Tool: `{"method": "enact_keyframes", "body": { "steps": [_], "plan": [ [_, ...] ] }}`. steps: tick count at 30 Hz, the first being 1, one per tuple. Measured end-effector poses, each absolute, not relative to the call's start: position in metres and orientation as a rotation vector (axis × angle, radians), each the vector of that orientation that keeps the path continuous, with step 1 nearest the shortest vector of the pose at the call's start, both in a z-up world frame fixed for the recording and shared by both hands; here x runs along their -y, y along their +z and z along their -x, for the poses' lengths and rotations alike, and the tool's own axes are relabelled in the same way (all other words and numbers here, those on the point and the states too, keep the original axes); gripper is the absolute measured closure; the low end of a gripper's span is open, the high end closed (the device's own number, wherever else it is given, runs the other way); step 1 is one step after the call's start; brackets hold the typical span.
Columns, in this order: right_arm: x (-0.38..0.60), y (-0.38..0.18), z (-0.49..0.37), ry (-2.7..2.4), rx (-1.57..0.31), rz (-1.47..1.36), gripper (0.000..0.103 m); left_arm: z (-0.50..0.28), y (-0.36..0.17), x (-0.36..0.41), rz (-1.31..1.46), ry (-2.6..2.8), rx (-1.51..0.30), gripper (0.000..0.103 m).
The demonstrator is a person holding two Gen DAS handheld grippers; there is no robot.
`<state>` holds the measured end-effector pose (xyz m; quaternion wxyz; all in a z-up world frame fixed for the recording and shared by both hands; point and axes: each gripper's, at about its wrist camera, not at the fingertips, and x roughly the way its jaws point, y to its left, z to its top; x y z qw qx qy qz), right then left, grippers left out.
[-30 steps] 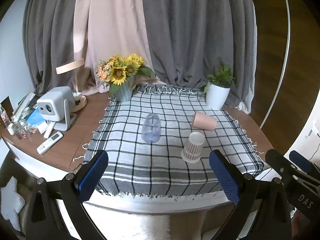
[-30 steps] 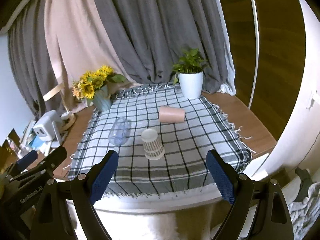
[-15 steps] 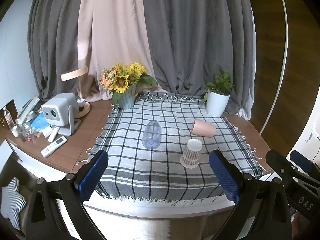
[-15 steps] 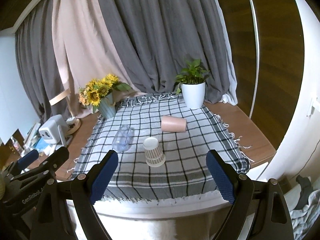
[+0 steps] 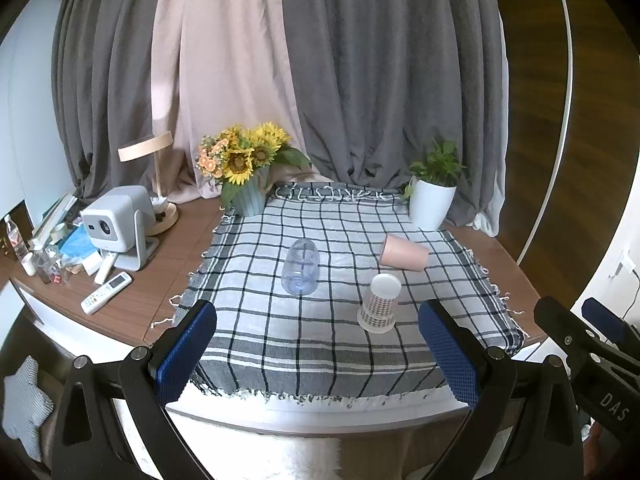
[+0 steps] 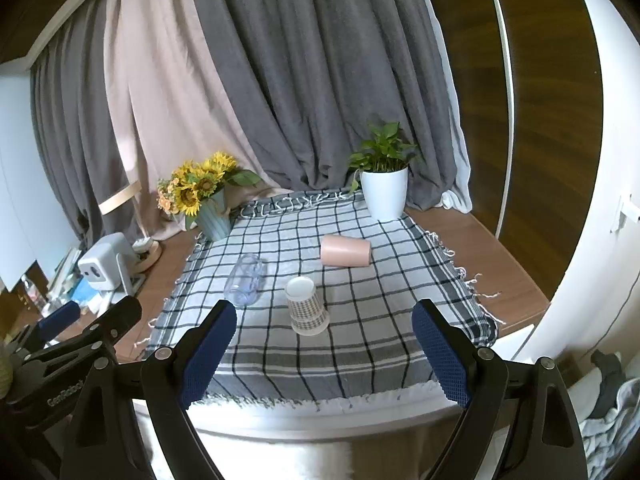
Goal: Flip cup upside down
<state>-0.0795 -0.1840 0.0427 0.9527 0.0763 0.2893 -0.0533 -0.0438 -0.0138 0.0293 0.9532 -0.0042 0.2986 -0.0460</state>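
A checkered paper cup (image 5: 380, 306) (image 6: 306, 306) stands upside down near the middle of the plaid cloth (image 5: 320, 344) (image 6: 360, 344). A pink cup (image 5: 403, 257) (image 6: 345, 251) lies on its side behind it. A clear plastic cup (image 5: 300, 266) (image 6: 245, 279) lies on its side to the left. My left gripper (image 5: 318, 354) is open and empty, held back from the table's front edge. My right gripper (image 6: 322, 354) is open and empty, also short of the front edge. Each gripper shows at the edge of the other's view.
A sunflower vase (image 5: 250, 196) stands at the cloth's back left and a white potted plant (image 5: 432, 204) at its back right. A projector (image 5: 116, 226), lamp, remote (image 5: 106, 298) and clutter fill the table's left side. Curtains hang behind.
Both grippers have drawn back and risen a little from the table, so the cups look smaller and lower in the views. The cups have not moved.
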Motion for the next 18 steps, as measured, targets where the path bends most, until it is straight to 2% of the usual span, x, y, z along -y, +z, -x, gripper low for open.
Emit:
{"method": "enact_keyframes", "body": {
  "steps": [18],
  "plan": [
    [0.1860,0.0419,0.0815,-0.109,-0.587,-0.158,0.013,0.0403,0.0307,0.0180,0.002,-0.103,-0.602,0.000]
  ]
}}
